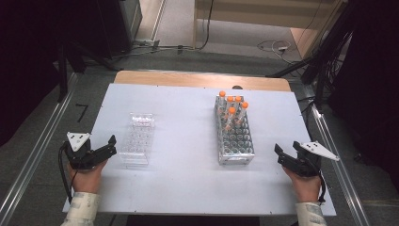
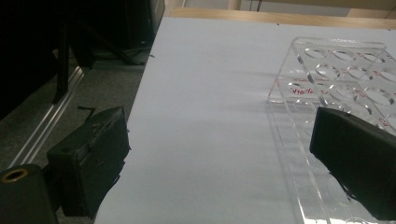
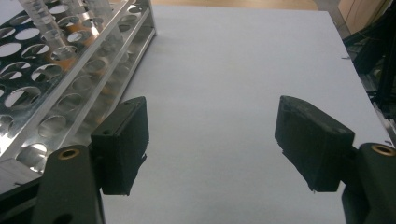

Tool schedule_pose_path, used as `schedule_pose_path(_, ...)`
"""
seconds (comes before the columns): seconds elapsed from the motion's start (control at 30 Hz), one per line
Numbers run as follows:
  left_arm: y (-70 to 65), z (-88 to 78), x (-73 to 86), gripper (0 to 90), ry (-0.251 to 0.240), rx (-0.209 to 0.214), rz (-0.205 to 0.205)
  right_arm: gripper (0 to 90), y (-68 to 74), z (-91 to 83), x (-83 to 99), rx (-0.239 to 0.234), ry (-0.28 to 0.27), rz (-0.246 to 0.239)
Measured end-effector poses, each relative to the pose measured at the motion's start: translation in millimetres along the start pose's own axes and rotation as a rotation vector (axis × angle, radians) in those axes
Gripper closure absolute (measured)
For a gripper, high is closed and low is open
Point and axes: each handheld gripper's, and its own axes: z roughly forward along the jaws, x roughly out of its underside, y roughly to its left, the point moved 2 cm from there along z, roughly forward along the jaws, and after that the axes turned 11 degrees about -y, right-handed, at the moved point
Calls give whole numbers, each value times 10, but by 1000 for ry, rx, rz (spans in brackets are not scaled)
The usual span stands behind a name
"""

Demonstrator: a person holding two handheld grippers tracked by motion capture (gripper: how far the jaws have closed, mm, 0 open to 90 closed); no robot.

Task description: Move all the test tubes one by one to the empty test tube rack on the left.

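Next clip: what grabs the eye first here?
The orange-capped tubes clustered at the far end of the metal tube rack, right of centre on the white table. Left of it lies an empty clear plastic rack, with the left gripper and right gripper open at the near corners.

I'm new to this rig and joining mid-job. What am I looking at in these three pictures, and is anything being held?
There is no robot here: a person holds a two-jaw claw in each hand. The high view looks down on the white table. The left claw sits at the table's left edge and the right claw at its right edge. The other two pictures come from cameras riding on each claw, looking along its black jaws. On the table stand a clear rack, with no tubes in it, near the left claw, and a metal rack with orange-capped tubes at its far end. Both claws are open and hold nothing.
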Motion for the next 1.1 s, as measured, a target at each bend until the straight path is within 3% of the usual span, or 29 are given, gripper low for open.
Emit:
schedule_pose_path(0.3, 4, -22, -3, 52, 1, 5, -9, 248, 77, 121, -200, -31, -17, 7)
schedule_pose_path(1.1, -10, 10, 7, 52, 14, 7, -2, 261, 314, 451, -371, -78, 0, -8)
